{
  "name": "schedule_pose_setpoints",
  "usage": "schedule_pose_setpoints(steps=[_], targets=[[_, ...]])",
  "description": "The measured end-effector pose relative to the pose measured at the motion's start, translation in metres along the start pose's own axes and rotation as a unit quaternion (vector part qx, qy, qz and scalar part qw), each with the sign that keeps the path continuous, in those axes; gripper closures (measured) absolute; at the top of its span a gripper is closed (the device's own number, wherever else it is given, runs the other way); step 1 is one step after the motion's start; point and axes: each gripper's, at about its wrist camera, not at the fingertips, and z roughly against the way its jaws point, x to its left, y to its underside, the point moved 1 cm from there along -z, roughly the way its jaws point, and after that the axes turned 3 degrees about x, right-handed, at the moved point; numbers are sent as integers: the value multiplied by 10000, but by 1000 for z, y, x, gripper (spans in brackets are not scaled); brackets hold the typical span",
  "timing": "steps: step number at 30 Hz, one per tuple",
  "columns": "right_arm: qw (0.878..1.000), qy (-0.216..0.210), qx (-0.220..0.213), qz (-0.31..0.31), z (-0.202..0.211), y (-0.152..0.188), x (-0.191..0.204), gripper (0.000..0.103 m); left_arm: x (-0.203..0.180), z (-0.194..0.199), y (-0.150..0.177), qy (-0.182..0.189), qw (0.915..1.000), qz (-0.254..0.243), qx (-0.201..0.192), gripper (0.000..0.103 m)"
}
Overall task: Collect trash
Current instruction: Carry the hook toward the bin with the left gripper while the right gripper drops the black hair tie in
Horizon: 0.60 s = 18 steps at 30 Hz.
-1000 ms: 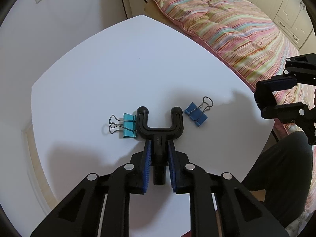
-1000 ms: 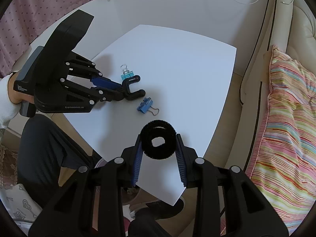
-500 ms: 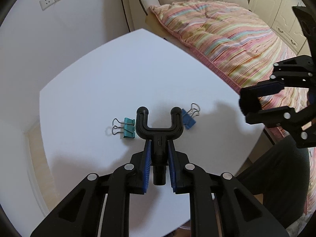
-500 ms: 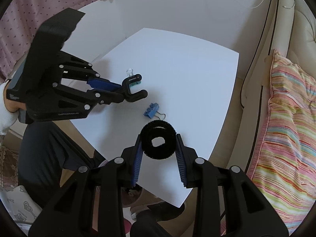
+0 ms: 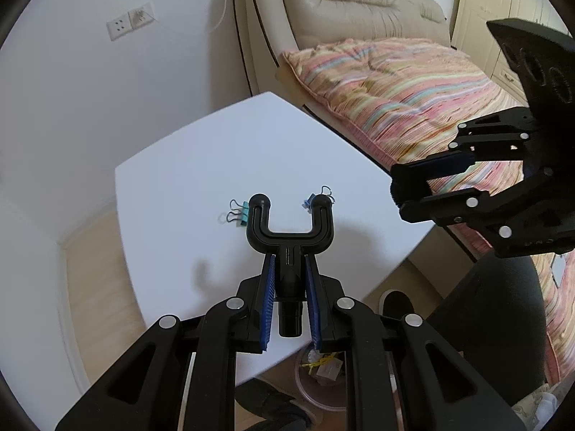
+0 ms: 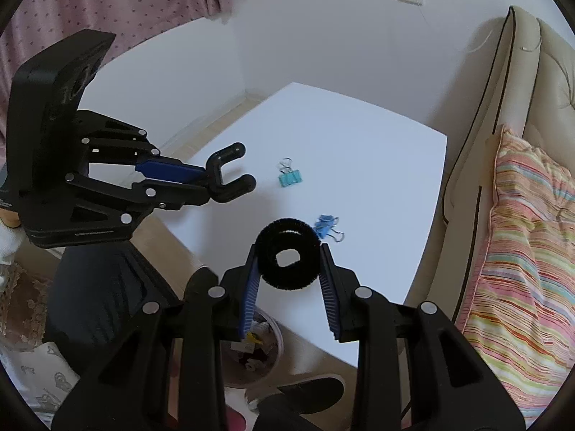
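Observation:
My left gripper (image 5: 289,280) is shut on the stem of a black U-shaped plastic holder (image 5: 289,231), lifted above the white table (image 5: 201,165). In the right wrist view the same left gripper (image 6: 201,179) shows at the left with the U-shaped holder (image 6: 230,172) sticking out. My right gripper (image 6: 289,273) is shut on a fuzzy black ring (image 6: 288,259); it appears at the right edge as the right gripper (image 5: 413,194). A teal binder clip (image 6: 290,177) (image 5: 241,212) and a blue binder clip (image 6: 325,228) (image 5: 309,203) lie on the table.
A pink waste bin (image 6: 258,355) (image 5: 320,377) with scraps stands on the floor below the table's near edge. A bed with a striped quilt (image 5: 413,100) and a beige headboard (image 5: 345,3) borders the table. A person's dark trouser leg (image 5: 485,316) is at the right.
Both grippers have risen and pulled back from the table with their objects still held. The clips look smaller and farther, and the bin under the table edge has come into view.

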Motion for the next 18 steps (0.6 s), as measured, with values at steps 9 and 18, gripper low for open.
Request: schedule_pose_setpoints(steps=[9, 18], targets=[[9997, 23, -167, 153, 16, 17, 36, 71, -13, 34, 35, -74, 9994, 126, -307, 87], [9998, 4, -203, 86, 18, 50, 62, 71, -22, 41, 73, -96, 9984, 376, -408, 87]])
